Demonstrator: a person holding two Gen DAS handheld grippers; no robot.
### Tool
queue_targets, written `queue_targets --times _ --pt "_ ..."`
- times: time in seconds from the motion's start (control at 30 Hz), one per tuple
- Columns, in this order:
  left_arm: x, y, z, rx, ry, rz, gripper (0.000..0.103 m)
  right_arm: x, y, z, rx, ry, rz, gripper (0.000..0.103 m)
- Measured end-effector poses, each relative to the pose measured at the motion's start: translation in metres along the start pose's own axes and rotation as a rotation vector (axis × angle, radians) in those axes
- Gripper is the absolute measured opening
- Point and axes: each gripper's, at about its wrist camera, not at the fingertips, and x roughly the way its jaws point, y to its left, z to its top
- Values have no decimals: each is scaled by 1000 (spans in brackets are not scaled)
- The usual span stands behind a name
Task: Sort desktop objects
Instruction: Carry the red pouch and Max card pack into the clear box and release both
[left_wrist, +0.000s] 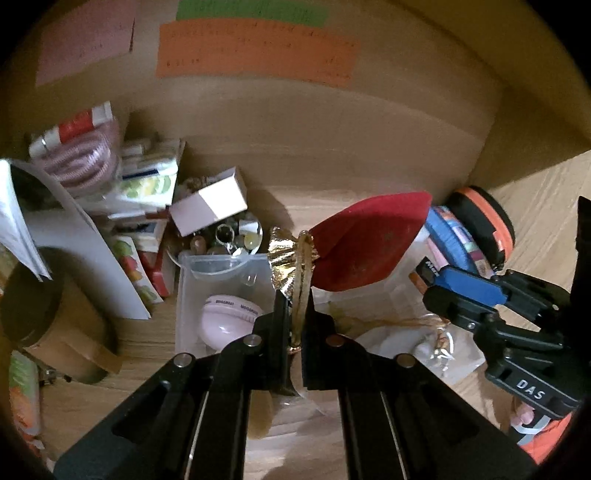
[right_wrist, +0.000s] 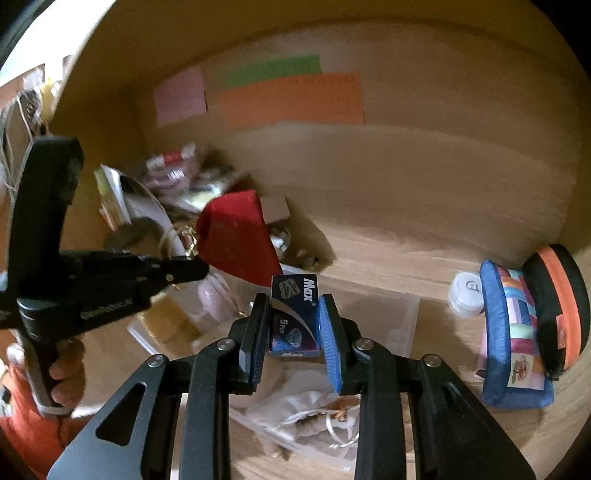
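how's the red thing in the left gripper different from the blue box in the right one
The red pouch is soft, rounded and plain; the blue box is stiff, rectangular and printed "Max". The left gripper pinches only the pouch's gold cord, so it hangs beyond the fingers, while the right gripper clamps the box by its sides. Both are held off the desk.
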Motion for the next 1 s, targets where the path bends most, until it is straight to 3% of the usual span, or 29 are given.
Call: queue_targets --times 0.27,0.63,1.0 --pt "25 3 -5 13 48 32 4 36 -18 -15 35 81 -1 25" --pt "40 -5 -10 48 95 62 4 53 -21 -27 26 132 -5 25" --pt "43 -16 -11 74 85 97 18 56 -15 -30 -31 132 -79 25"
